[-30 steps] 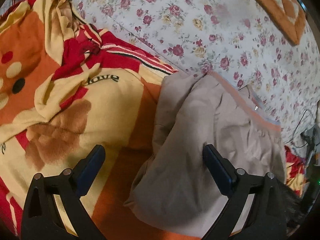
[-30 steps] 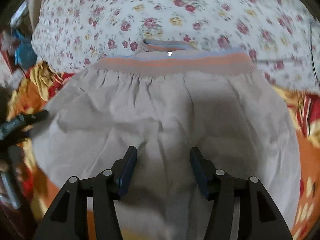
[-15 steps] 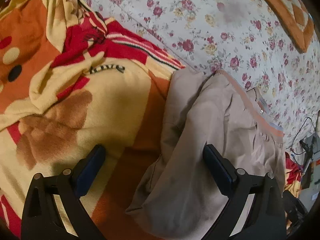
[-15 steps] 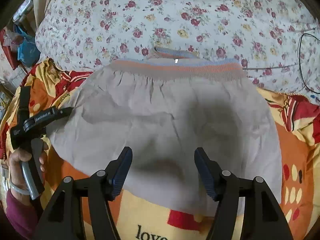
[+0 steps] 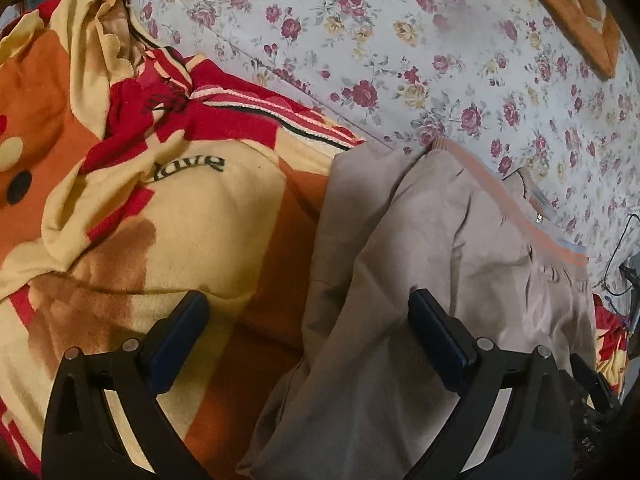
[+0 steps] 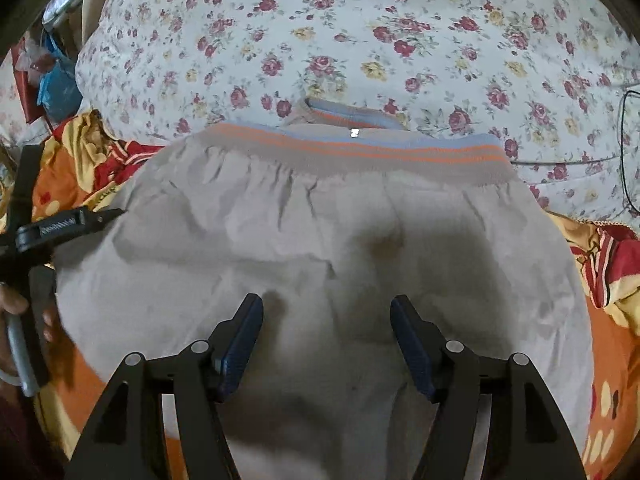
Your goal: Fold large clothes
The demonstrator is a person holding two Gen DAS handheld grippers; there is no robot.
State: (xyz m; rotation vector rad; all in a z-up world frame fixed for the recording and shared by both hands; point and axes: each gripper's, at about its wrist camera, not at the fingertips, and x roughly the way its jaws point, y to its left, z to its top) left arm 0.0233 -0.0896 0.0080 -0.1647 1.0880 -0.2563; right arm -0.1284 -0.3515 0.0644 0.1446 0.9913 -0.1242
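Beige garment [image 6: 320,248] on blanket [image 5: 200,220], both grippers spread above

My left gripper [image 5: 308,328] is matt black plastic with small bright metal rivets; its pads [image 5: 434,332] look like dark blue rubber, finely ribbed. My right gripper [image 6: 326,336] is made the same way. The shorts [image 6: 320,248] are thin beige woven cloth, matt and creased, with a ribbed knit waistband [image 6: 360,152] striped orange and pale blue. The blanket [image 5: 192,216] is fuzzy fleece, soft and dull, printed in yellow, orange and red. The sheet [image 5: 400,40] at the far edge of the bed is smooth flat cotton-like cloth with a rose print, without shine.
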